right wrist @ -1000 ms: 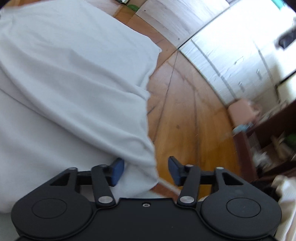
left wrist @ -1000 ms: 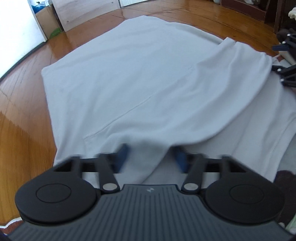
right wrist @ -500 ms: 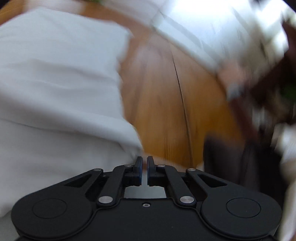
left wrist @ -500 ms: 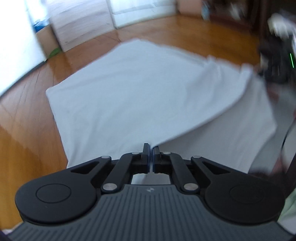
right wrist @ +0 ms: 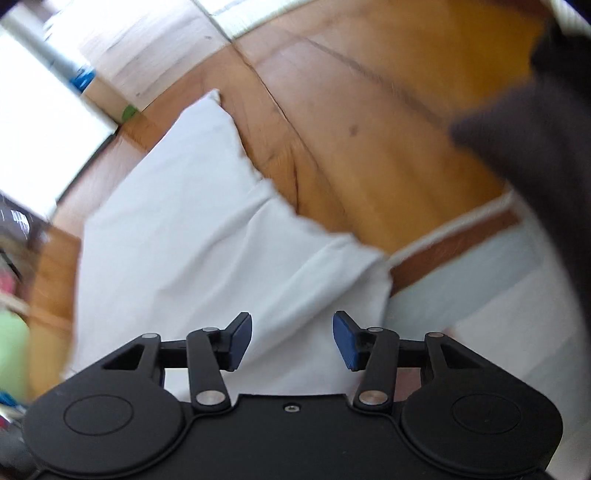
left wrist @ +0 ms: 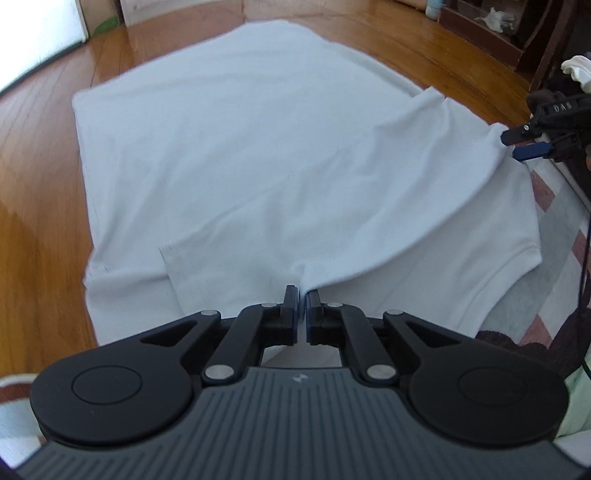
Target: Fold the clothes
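Observation:
A white garment (left wrist: 240,147) lies spread on the wooden floor, with one flap folded over on the near right side. My left gripper (left wrist: 301,295) is shut on the near edge of that folded flap, with cloth pinched between its pads. My right gripper (right wrist: 292,332) hangs over the garment (right wrist: 192,236), its jaws opening. The cloth lies below the blue pads, which do not press on it. In the left wrist view the right gripper (left wrist: 524,144) is at the far right, its tips just beside the flap's far corner.
Wooden floor (left wrist: 37,184) surrounds the garment. A striped rug (left wrist: 554,229) lies under its right side, and the same rug (right wrist: 498,277) shows in the right wrist view. Dark furniture (left wrist: 480,33) stands at the back right. A blurred dark shape (right wrist: 535,129) fills the right wrist view's upper right.
My left gripper closed on the flap's near edge and keeps its hold. My right gripper shut, then opened again, while it rolled and drew away over the garment.

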Tool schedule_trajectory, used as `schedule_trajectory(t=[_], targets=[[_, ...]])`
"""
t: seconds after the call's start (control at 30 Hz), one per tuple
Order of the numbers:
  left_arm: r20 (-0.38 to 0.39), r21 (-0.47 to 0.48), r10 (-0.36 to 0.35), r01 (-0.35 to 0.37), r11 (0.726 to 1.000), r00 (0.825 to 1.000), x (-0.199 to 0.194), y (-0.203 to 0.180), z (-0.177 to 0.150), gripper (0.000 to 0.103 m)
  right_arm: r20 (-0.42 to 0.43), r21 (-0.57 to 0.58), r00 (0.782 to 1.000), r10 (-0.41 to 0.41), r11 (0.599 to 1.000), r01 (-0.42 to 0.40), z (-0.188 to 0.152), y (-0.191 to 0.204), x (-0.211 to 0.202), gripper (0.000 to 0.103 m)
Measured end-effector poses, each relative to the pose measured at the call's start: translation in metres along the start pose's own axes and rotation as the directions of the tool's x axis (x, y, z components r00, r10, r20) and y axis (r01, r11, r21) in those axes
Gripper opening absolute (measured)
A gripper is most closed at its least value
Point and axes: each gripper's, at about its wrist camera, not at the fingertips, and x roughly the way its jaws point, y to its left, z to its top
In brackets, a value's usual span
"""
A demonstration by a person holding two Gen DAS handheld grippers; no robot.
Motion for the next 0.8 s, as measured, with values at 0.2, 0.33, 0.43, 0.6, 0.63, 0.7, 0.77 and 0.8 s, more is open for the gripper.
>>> schedule_trajectory(t=[0.2,0.33,0.43,0.6,0.63,0.7,0.77,0.8], targets=[[-0.034,-0.049,0.01,-0.012,0.999,0.999,0.014,-0.001,-0.008,0.006,0.052,0.101,0.998,-0.039,0.994,0.033,0.01,0.005,0.025,0.054],[0.037,0.073,0.071,-0.073,0.995,0.997,-0.01,-0.022,-0.013,0.002,0.246,-0.056,0.968,-0.041,0.997,0.056,0.003,0.024,0.007,0.003],[0.055,0.057,0.001,-0.004,0.998,0.998,-0.024,-0.026,-0.015,0.002,0.278,-0.133,0.958,-0.075,0.984,0.116,-0.009,0.023,-0.001,0.003],[-0.037,0.125,0.007,-0.003,0.992,0.999,-0.011,-0.042,-0.021,0.002,0.218,-0.196,0.952,-0.214,0.946,0.257,-0.017,0.011,0.011,0.002],[-0.065,0.129,0.028,-0.02,0.991,0.997,-0.005,-0.042,-0.023,0.004,0.234,-0.239,0.944,-0.234,0.927,0.289,-0.02,0.02,0.012,0.002],[-0.101,0.117,0.03,-0.018,0.993,0.994,0.0,-0.038,-0.024,0.005,0.257,-0.302,0.923,-0.287,0.883,0.359,-0.024,0.037,0.013,0.002],[-0.103,0.07,-0.021,0.028,0.997,0.994,-0.004,-0.031,-0.023,0.008,0.269,-0.342,0.887,-0.375,0.824,0.452,-0.023,0.047,0.017,0.005],[-0.091,0.038,-0.059,0.063,0.997,0.994,-0.009,-0.026,-0.021,0.009,0.268,-0.37,0.857,-0.439,0.775,0.513,-0.024,0.055,0.023,0.009]])
